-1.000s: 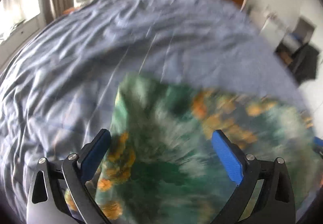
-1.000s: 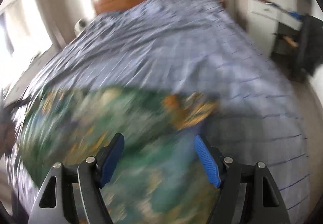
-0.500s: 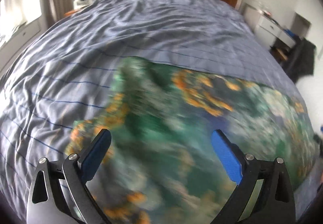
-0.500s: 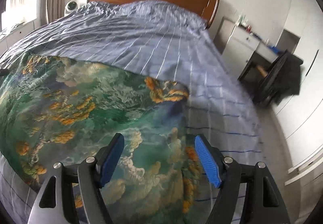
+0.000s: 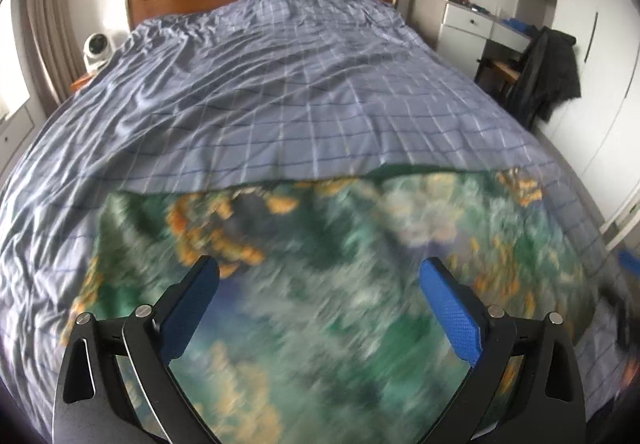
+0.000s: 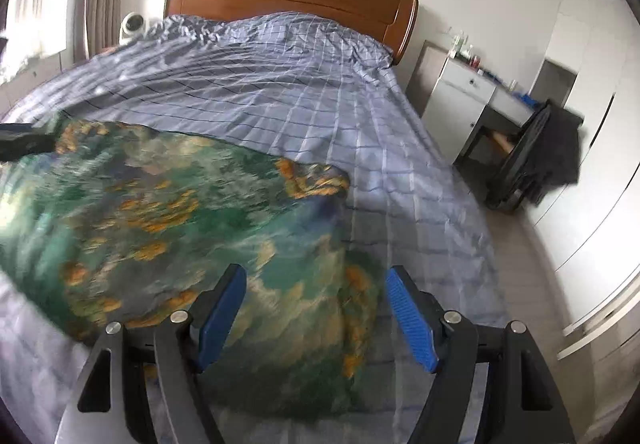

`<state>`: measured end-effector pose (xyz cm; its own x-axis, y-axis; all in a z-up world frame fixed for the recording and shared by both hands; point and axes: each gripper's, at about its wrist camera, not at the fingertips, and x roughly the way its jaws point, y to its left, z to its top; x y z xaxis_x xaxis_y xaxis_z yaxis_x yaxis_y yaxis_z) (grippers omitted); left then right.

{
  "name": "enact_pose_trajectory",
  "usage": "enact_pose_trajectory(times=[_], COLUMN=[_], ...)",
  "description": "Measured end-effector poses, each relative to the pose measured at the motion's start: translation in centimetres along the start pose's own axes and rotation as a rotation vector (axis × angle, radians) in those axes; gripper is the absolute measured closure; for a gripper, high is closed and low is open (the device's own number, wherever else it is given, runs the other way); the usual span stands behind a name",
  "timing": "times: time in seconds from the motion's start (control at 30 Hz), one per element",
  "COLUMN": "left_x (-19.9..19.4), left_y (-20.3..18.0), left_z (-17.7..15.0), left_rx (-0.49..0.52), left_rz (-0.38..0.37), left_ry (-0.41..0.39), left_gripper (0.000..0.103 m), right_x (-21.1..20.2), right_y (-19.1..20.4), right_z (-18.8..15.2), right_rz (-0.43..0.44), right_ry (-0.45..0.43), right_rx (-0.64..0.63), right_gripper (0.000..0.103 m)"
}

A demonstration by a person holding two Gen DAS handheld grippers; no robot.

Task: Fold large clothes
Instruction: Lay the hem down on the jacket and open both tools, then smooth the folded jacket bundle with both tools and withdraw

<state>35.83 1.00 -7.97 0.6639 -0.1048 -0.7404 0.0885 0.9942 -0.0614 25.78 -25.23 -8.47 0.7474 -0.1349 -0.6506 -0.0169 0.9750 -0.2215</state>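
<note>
Your bed [image 5: 320, 92] wears a blue checked cover, with the headboard [image 6: 288, 0] at its far end. The green-and-orange garment [image 6: 160, 212] lies spread on the near part of the cover. Your left gripper [image 5: 319, 308] and right gripper [image 6: 312, 316] both hover above it, jaws wide apart, holding nothing.
</note>
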Motion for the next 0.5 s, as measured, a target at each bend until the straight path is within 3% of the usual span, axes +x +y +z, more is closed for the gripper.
enact_pose_trajectory(times=[0.1, 0.23, 0.33, 0.5], left_x=[2.6, 4.5, 4.5, 1.6], left_y=[-0.6, -1.5, -2.1, -2.8], left_z=[0.6, -1.0, -3.2, -6.4], left_rx=[-0.024, 0.010, 0.061, 0.135], left_rz=[0.014, 0.028, 0.051, 0.045], left_ry=[0.057, 0.109, 0.123, 0.076], left_gripper=[0.002, 0.003, 0.003, 0.003], right_x=[-2.1, -4.1, -4.7, -5.0], right_y=[0.4, 1.5, 1.9, 1.5], right_z=[-2.1, -6.1, -8.9, -11.8], right_rz=[0.117, 0.227, 0.252, 0.261], right_ry=[-0.011, 0.004, 0.033, 0.061], right_rx=[0.081, 0.145, 0.166, 0.184], right_gripper=[0.029, 0.029, 0.029, 0.029])
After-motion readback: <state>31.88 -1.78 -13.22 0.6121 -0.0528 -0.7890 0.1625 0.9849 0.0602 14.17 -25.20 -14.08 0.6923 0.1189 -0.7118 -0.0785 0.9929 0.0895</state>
